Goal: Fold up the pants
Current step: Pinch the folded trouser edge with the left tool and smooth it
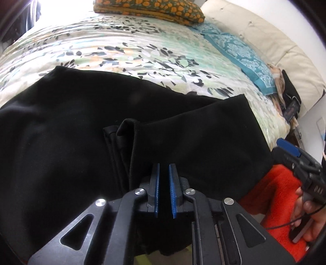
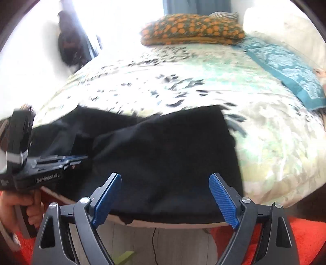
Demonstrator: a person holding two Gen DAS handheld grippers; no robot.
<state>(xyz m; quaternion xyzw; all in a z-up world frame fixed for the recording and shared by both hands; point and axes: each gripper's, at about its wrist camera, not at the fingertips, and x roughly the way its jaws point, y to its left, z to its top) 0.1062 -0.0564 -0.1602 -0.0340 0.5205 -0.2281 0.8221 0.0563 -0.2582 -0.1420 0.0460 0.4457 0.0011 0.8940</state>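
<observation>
Black pants [image 1: 81, 122] lie spread over the near edge of a floral bed cover [image 1: 142, 51], with a folded seam bunched near my left gripper. My left gripper [image 1: 164, 169] hovers over the pants' near edge, its blue pads nearly closed with a narrow gap and no cloth between them. It also shows in the right wrist view [image 2: 81, 158], low over the pants [image 2: 163, 146]. My right gripper [image 2: 165, 179] is wide open above the pants' near edge, holding nothing. One of its fingers [image 1: 289, 147] shows at the right of the left wrist view.
An orange-patterned pillow [image 1: 150, 10] and a teal patterned pillow [image 1: 240, 53] lie at the far side, by a cream headboard [image 1: 275, 40]. A red rug [image 1: 275, 203] covers the floor below the bed's edge. Dark items [image 1: 289, 102] sit at the bed's right.
</observation>
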